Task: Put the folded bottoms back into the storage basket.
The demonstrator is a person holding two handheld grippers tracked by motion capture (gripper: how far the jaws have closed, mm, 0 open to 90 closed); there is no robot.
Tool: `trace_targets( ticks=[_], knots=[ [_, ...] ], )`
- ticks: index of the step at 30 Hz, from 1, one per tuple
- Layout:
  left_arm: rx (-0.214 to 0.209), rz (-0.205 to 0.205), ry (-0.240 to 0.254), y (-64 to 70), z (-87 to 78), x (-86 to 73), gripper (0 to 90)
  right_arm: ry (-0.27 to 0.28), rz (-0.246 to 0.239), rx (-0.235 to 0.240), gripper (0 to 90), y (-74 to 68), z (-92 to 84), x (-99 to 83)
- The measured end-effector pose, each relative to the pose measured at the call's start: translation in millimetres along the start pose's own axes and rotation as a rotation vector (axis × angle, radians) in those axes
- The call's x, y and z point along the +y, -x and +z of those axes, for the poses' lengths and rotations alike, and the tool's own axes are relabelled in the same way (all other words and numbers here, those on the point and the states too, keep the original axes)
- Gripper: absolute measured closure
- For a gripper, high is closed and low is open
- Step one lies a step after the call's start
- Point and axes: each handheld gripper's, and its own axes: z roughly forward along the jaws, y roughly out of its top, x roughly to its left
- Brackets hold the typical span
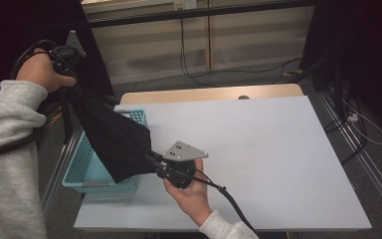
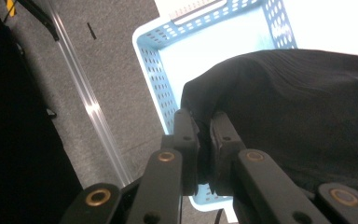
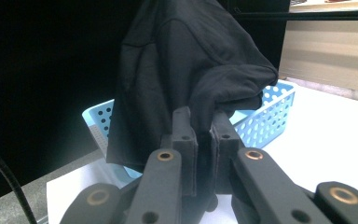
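- White table [image 1: 278, 149]: bare surface, pale wooden edge along the far side.
- Black garment [image 1: 112, 137]: stretched in the air between both grippers, hanging over the basket at the table's left edge.
- Light-blue perforated basket [image 1: 87, 172]: sits on the table's left edge, directly below the garment.
- Left gripper [image 2: 204, 140]: raised high beyond the table's left side, jaws clamped on a fold of the garment.
- Right gripper [image 3: 204, 140]: lower, over the table just beside the basket, jaws pinched tight on the garment's other end.
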Motion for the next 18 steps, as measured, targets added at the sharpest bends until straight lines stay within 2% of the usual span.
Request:
trace_targets(
  ticks=[14, 18],
  knots=[
    [0.008, -0.010, -0.025, -10.4, 13.9, 4.1, 83.8, -0.013, 0.001, 0.008, 83.6, -6.2, 13.9, -1.7],
    [0.000, -0.011, -0.039, -13.6, 16.8, 3.5, 83.8, -0.018, -0.002, 0.013, 83.5, -9.1, 16.7, -2.0]
  ],
)
